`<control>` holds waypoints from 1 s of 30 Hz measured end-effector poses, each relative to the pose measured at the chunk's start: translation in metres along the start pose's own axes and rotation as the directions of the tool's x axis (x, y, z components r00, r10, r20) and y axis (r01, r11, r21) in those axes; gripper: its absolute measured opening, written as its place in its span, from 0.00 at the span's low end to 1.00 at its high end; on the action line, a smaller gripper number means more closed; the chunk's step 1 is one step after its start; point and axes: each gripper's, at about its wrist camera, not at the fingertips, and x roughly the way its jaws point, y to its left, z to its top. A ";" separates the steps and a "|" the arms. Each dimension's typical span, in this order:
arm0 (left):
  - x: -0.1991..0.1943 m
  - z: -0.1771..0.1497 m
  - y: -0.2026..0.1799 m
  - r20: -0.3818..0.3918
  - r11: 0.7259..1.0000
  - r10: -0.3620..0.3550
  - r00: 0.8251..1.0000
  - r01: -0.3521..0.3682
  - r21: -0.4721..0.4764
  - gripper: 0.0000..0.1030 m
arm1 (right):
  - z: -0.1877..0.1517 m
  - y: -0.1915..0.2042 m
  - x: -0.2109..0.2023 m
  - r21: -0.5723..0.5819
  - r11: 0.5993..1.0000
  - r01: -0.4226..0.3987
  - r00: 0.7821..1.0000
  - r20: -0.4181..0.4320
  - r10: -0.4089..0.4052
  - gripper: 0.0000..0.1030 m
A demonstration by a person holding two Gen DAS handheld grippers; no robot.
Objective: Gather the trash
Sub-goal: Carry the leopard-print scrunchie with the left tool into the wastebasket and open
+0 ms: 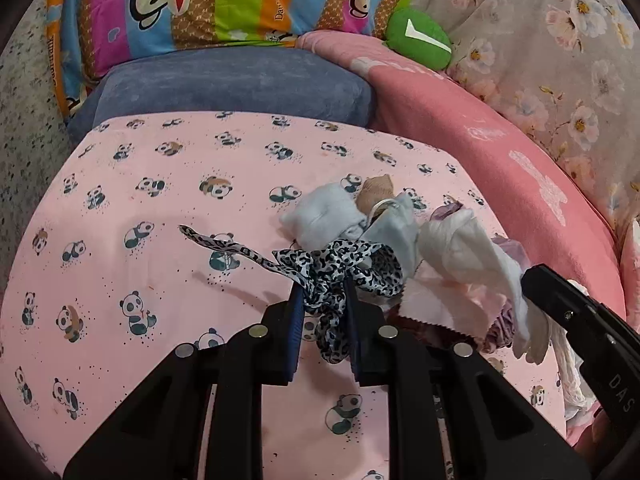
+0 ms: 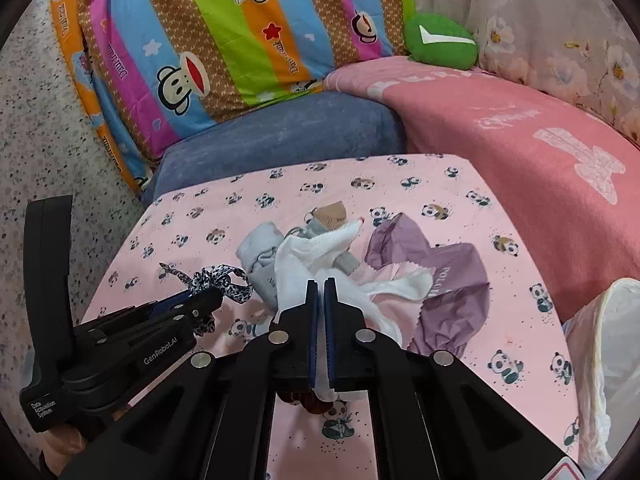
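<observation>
Scraps of cloth lie heaped on the pink panda-print sheet [image 1: 160, 184]. Left gripper [image 1: 322, 300] fingers pinch the leopard-print ribbon [image 1: 340, 264] at the heap's left edge; right gripper [image 2: 319, 296] fingers clamp the white cloth [image 2: 316, 252] beside a purple bag [image 2: 444, 280].

The left gripper [image 1: 323, 292] has its blue pads [image 1: 295, 322] clamped on a leopard-print ribbon [image 1: 332, 276] over a pink panda sheet [image 1: 160, 208]. Just beyond lies a heap of scraps: white cloth [image 1: 460, 248], pale blue cloth [image 1: 324, 212] and pink fabric [image 1: 444, 300]. The right gripper [image 1: 576, 308] enters at the right edge, touching the white cloth.
</observation>
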 end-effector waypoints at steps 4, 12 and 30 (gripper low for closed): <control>-0.015 0.009 -0.021 0.039 0.999 -0.018 0.999 0.017 0.030 0.18 | 0.011 -0.011 -0.027 0.016 1.000 0.005 0.998 0.059 -0.006 0.04; -0.038 0.019 -0.077 0.087 0.991 -0.076 0.993 0.065 0.116 0.18 | 0.028 -0.048 -0.086 0.061 0.998 0.034 0.985 0.170 -0.044 0.04; -0.034 -0.006 -0.237 0.006 0.906 -0.263 0.965 0.245 0.345 0.18 | 0.002 -0.197 -0.184 0.263 0.944 0.201 0.931 0.248 -0.268 0.04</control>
